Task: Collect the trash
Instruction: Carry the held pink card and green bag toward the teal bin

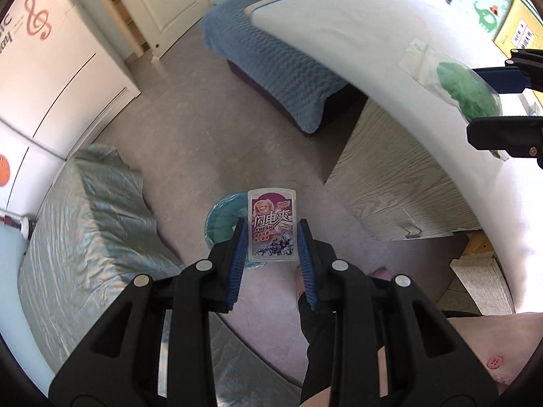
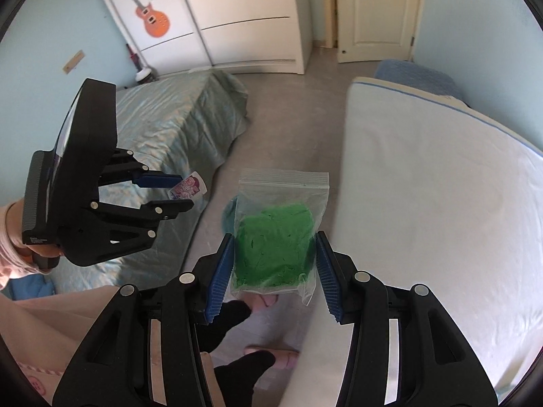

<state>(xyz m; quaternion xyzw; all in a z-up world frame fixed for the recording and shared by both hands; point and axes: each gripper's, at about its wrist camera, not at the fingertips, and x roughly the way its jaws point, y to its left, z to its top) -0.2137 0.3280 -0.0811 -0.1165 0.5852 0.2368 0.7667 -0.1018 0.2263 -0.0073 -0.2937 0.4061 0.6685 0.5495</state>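
Observation:
My left gripper point(image 1: 270, 234) is shut on a small clear box with a purple label point(image 1: 271, 225), held upright over the floor. Directly beneath it on the floor sits a round teal bin point(image 1: 222, 217). My right gripper point(image 2: 275, 254) is shut on a clear zip bag with green stuff inside point(image 2: 276, 242); that bag point(image 1: 465, 88) and the right gripper point(image 1: 502, 101) also show at the right edge of the left wrist view. In the right wrist view the left gripper point(image 2: 185, 191) with the purple box point(image 2: 188, 186) hangs at the left, and the teal bin point(image 2: 228, 217) peeks from behind the bag.
A white mattress point(image 2: 441, 220) fills the right side, a bed with a pale green cover point(image 2: 169, 125) the left, with a strip of grey floor point(image 1: 190, 135) between. A blue-covered bench point(image 1: 278, 64), white wardrobe point(image 2: 244, 17) and door point(image 2: 373, 10) stand beyond. The person's slippered feet point(image 2: 271, 356) are below.

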